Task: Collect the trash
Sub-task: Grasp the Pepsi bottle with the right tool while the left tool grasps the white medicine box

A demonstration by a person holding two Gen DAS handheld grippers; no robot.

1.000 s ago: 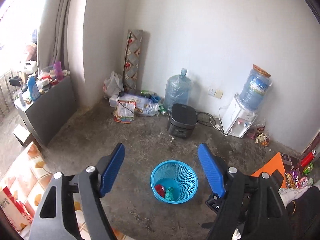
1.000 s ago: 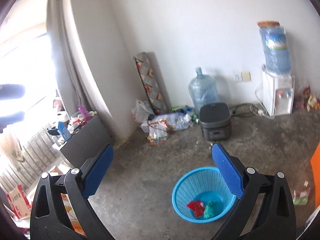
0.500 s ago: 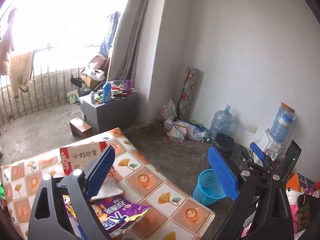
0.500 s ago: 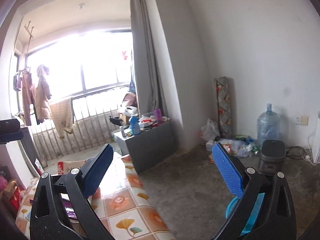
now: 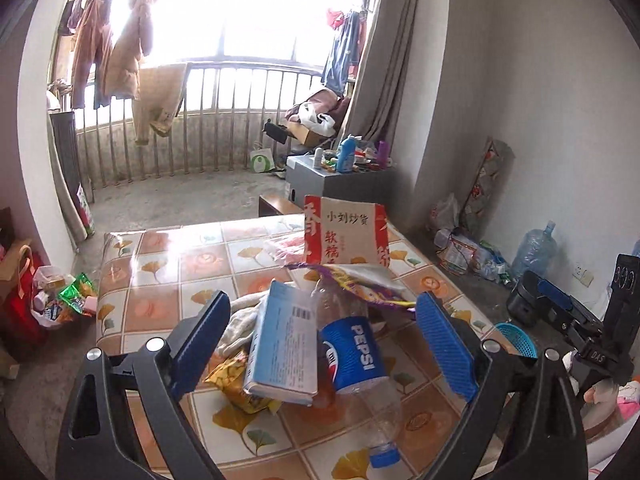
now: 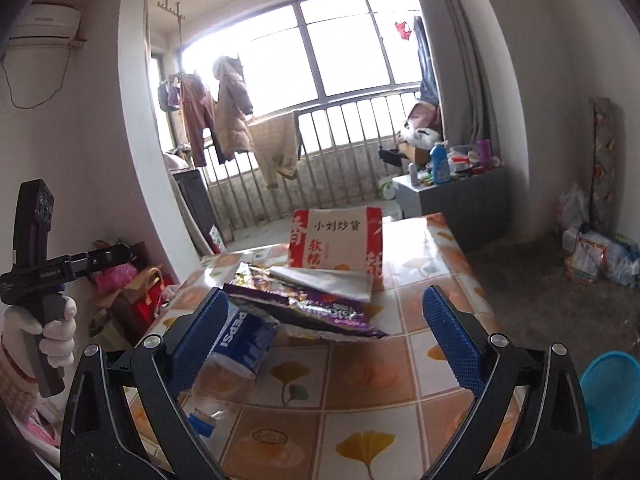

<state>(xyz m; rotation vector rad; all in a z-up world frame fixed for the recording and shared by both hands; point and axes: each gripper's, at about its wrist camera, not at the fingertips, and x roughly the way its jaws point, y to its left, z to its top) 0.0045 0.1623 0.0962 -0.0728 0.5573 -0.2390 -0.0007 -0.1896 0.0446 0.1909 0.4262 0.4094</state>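
The left hand-held gripper (image 5: pixel 322 342) hangs wide open and empty over the bench (image 5: pixel 160 264), nearer the bottle (image 5: pixel 354 356) (long axis 12 to 6 o'clock) lying between its fingers.

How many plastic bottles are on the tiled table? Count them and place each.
1. The Pepsi bottle lies on its side on the table, beside the blue box, its cap toward the camera. The pile could hide another.
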